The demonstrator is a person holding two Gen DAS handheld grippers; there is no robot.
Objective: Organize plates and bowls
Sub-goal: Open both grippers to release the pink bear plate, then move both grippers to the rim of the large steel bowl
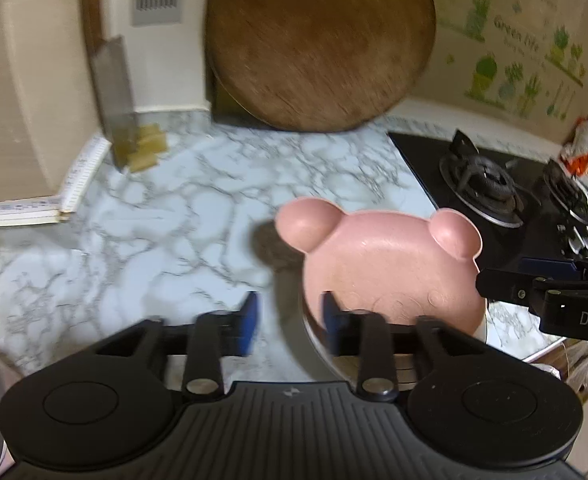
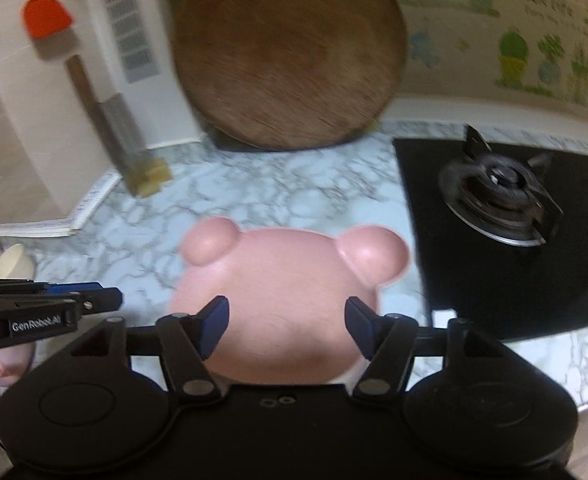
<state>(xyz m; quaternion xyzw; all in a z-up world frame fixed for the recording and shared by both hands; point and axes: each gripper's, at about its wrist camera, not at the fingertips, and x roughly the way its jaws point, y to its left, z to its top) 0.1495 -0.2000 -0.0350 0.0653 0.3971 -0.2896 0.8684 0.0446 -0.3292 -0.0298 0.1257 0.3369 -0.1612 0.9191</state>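
Pink bear-shaped plate (image 2: 278,300) rests atop a stack on the marble counter (image 1: 154,216). Left gripper (image 1: 290,328) and right gripper (image 2: 286,324) both released, empty. Round wooden board (image 1: 318,40) behind; gas stove (image 2: 514,216) to the right.

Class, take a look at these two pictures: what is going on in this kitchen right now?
A person is tidying dishes with a handheld gripper in each hand. A pink bear-shaped plate sits on top of a stack of dishes on the marble counter, beside the gas stove. The left gripper and right gripper are both open with nothing clamped, so the plate seems to be set down.
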